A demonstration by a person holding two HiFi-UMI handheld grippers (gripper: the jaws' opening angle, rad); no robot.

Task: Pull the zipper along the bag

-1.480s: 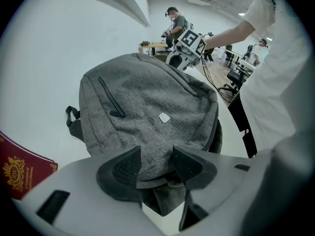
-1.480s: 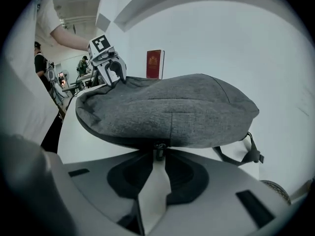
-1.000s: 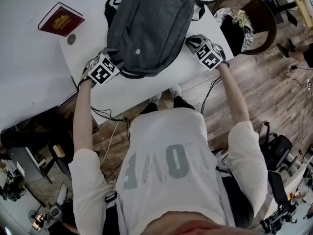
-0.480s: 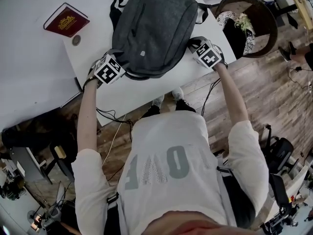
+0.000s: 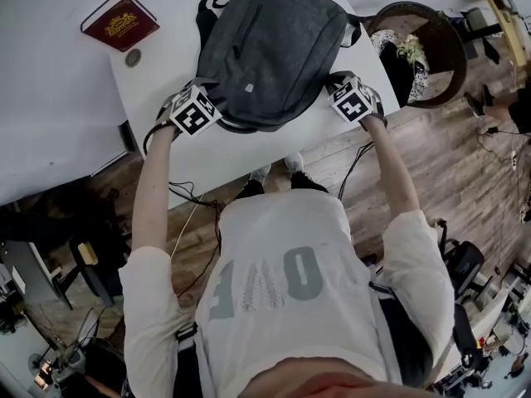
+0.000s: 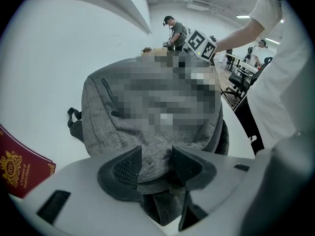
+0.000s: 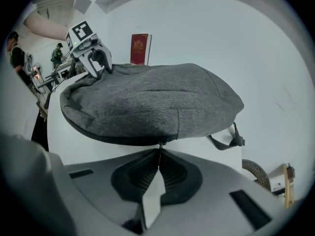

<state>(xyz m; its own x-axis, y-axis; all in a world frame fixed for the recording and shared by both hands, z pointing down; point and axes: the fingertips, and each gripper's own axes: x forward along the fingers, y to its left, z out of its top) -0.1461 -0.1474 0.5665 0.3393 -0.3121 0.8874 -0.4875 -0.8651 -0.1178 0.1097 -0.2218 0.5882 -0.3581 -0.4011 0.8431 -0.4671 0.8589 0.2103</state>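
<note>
Grey fabric of the one bag [image 5: 270, 48], lying on the white desk [image 5: 216, 152], is pinched in the left claw [image 6: 155, 163]; the right claw [image 7: 158, 163] is closed on its zipper pull [image 7: 159, 149]. Beyond lie one red book [image 5: 121, 21] and one small disc [image 5: 133, 57].

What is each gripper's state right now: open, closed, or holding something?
Left gripper: closed on a fold of the bag.
Right gripper: closed on the zipper pull.

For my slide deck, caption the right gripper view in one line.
Right gripper shut on the zipper pull of a grey backpack on a white table; left gripper grips its far end.
</note>
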